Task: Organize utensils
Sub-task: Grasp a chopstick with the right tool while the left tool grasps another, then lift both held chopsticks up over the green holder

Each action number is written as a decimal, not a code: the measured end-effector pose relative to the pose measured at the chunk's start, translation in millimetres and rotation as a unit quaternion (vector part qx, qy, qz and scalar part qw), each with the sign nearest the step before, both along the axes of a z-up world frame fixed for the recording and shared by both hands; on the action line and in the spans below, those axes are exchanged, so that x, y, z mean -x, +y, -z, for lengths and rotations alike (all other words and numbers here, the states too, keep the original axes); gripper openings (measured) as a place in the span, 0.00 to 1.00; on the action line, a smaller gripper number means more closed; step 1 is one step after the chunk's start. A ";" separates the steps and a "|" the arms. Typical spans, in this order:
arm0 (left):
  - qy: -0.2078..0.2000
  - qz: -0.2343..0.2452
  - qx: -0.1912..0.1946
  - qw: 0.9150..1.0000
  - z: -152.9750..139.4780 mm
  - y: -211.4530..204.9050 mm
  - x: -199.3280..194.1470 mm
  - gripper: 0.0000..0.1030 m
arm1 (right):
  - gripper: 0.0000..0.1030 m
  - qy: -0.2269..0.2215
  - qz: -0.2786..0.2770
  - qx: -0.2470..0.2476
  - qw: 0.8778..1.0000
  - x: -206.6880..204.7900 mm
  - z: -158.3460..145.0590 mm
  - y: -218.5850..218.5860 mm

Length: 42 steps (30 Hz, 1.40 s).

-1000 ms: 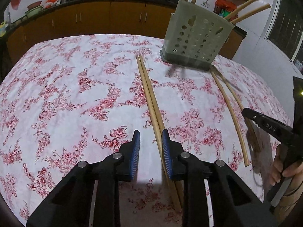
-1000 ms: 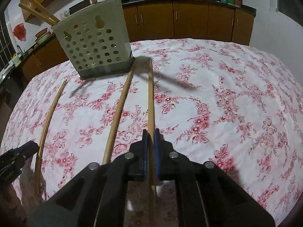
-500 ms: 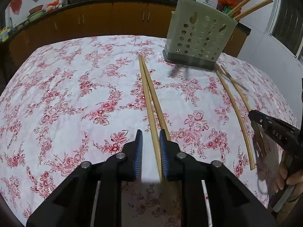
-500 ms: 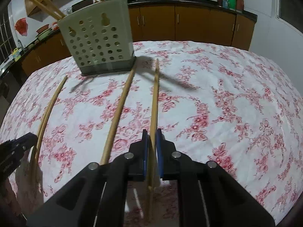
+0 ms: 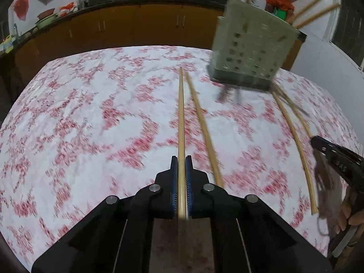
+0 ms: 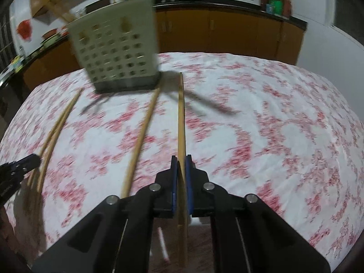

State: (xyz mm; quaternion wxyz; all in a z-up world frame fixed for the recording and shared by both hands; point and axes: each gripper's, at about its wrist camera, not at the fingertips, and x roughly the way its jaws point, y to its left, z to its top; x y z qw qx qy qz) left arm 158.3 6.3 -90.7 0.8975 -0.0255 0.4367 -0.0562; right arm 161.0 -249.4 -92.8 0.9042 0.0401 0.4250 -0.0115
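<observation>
Gripping one chopstick (image 5: 181, 136) in your left gripper (image 5: 181, 170), you are clamping jaws that have just been closing onto its near end, while your right gripper (image 6: 181, 170) is pinching a second chopstick (image 6: 180, 125) the same way. Loose chopsticks (image 5: 204, 132) are lying beside them on the floral tablecloth (image 5: 79, 125), and further off the perforated utensil holder (image 5: 252, 52) is standing with others in it. Holding so near the end risks the long sticks pivoting, slipping, or catching the holder's rim.
</observation>
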 end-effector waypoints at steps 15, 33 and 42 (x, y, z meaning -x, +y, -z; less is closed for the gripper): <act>-0.006 -0.008 0.020 1.000 1.0 12.3 -9.2 0.08 | 0.10 0.000 0.004 -0.007 1.000 -4.4 2.1 -9.1; -0.005 -0.009 0.029 1.000 1.1 16.5 -8.6 0.08 | 0.10 0.001 0.002 -0.003 1.000 -3.6 1.2 -9.5; -0.005 -0.009 0.028 1.000 1.1 16.5 -8.8 0.08 | 0.10 0.001 0.002 -0.004 1.000 -3.6 0.9 -9.0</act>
